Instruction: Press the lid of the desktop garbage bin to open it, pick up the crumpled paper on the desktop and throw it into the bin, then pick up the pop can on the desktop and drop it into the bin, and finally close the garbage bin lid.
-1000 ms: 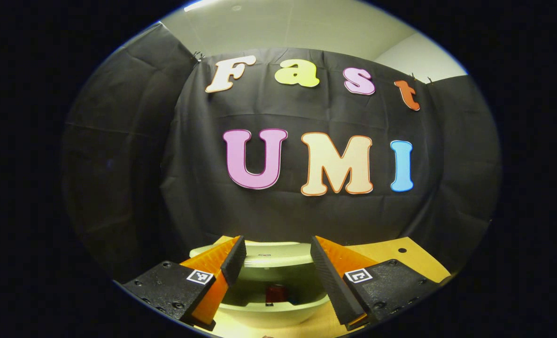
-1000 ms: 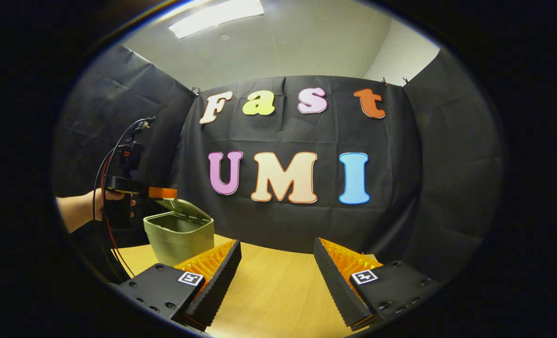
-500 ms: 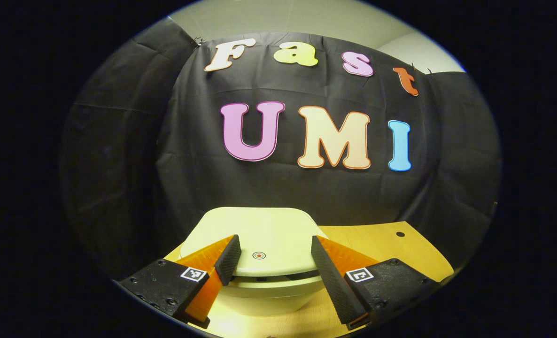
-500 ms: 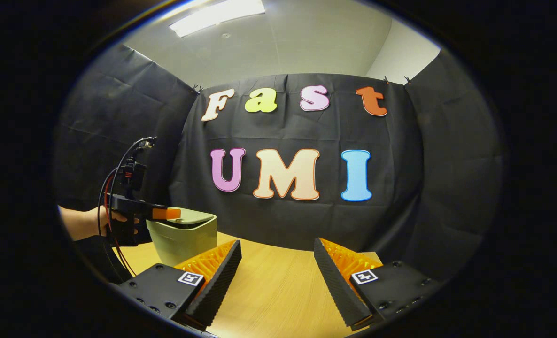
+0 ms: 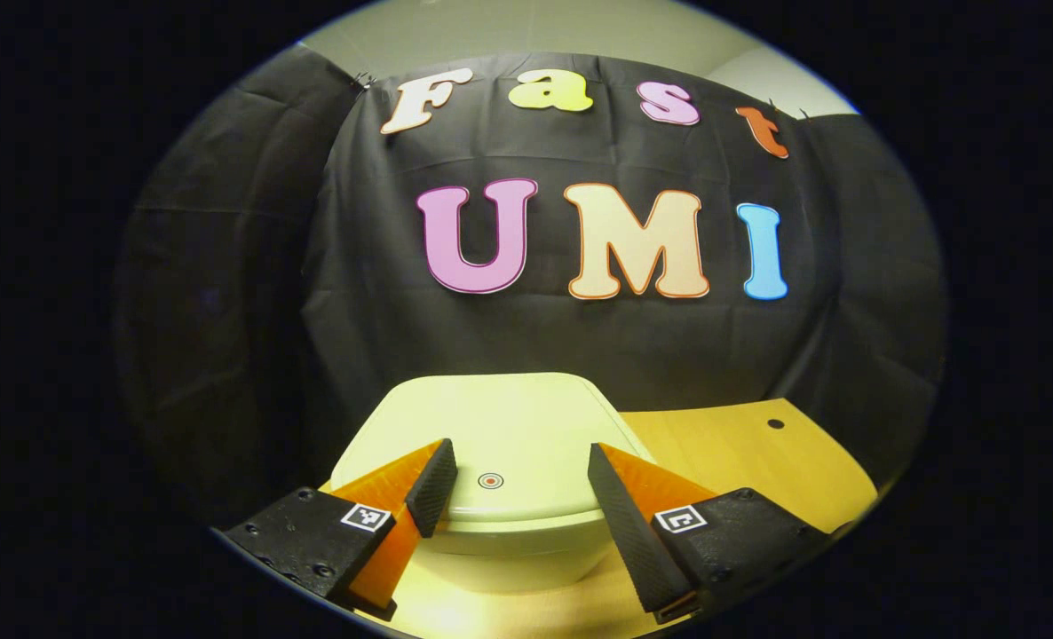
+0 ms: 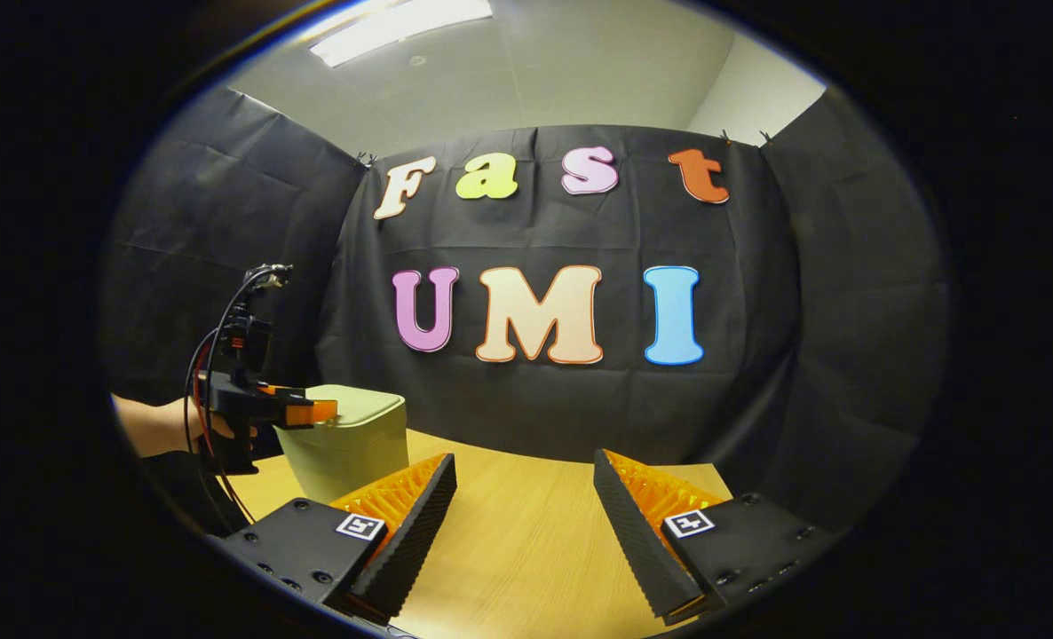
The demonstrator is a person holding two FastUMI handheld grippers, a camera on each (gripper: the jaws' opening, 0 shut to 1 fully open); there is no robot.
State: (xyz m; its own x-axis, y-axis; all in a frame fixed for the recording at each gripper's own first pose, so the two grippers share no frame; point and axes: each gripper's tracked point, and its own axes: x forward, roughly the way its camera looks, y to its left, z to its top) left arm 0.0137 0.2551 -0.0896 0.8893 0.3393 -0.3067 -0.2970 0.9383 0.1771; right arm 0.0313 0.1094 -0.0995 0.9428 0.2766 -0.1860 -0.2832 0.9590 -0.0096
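The bin (image 5: 491, 532) stood on the desk (image 5: 740, 461), and its lid (image 5: 509, 417) lay flat and closed. No paper or can was seen on the desk, so the task looked nearly finished. The left hand-held gripper (image 5: 513, 484) hovered over the lid front with fingers apart, holding nothing. The right hand-held gripper (image 6: 522, 524) was also released, over bare desk, well apart from the bin.
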